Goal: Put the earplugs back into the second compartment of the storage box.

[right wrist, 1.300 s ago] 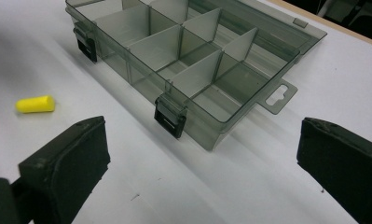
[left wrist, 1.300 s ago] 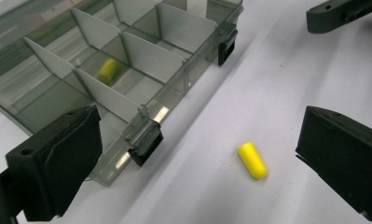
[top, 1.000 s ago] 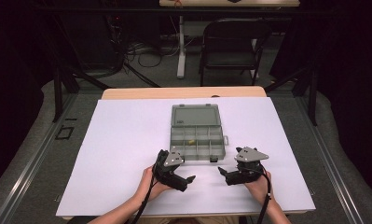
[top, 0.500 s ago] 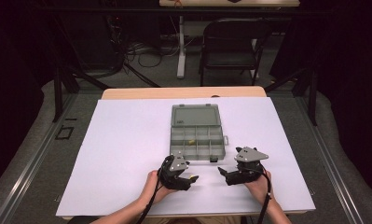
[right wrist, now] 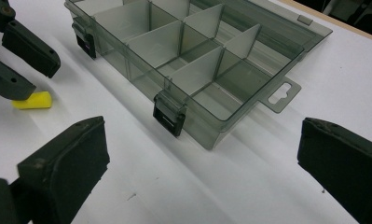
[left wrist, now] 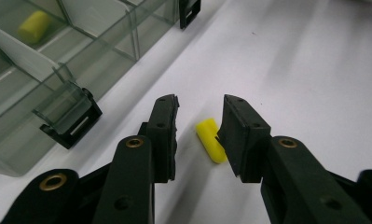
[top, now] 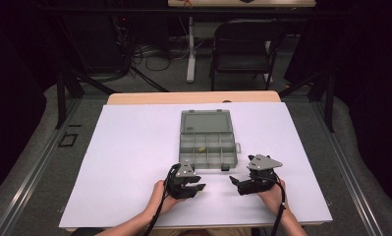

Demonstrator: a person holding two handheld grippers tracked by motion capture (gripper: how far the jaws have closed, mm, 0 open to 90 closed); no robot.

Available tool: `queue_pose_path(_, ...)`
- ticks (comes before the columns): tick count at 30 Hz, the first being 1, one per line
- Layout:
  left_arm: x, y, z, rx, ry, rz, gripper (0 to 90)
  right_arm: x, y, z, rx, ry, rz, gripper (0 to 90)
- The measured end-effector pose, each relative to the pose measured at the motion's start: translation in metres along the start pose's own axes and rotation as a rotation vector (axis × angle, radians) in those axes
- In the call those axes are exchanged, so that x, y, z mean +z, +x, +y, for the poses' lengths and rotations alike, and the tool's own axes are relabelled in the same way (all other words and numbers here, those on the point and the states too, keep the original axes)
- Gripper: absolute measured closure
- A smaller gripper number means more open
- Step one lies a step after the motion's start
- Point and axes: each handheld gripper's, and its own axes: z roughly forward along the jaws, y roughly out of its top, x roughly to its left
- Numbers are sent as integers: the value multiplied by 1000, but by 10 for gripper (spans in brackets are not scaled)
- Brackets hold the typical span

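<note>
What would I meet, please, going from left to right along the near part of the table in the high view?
Left gripper → small yellow piece at its jaws → right gripper, all on the white table cover, with the open compartment box farther back.

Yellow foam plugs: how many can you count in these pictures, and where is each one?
2: one yellow plug lies on the white table cover between the left gripper jaws; another sits in an organizer box compartment. Others may be hidden.
</note>
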Motion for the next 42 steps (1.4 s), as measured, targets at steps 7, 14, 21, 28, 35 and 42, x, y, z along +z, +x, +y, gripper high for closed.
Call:
queue_pose_path(7,7,-3,-2,-2,21,-11,685,-1,2,1,-11,0,0,11)
queue_pose_path(14,7,-6,-3,-1,12,-26,804,1,1,0,-3,7,8,11)
queue_pose_path(21,6,-5,-3,-9,-4,-37,826,0,-1,0,-4,2,3,11)
queue_pose_path(28,-1,-1,-1,-18,-39,-33,822,0,0,1,-10,-2,-2,11)
queue_pose_path(35,-5,5,0,-23,-46,-19,822,1,-1,0,-7,3,2,11)
queue_pose_path(42,-11,8,5,-18,-74,-5,822,-1,0,2,-11,-3,0,12)
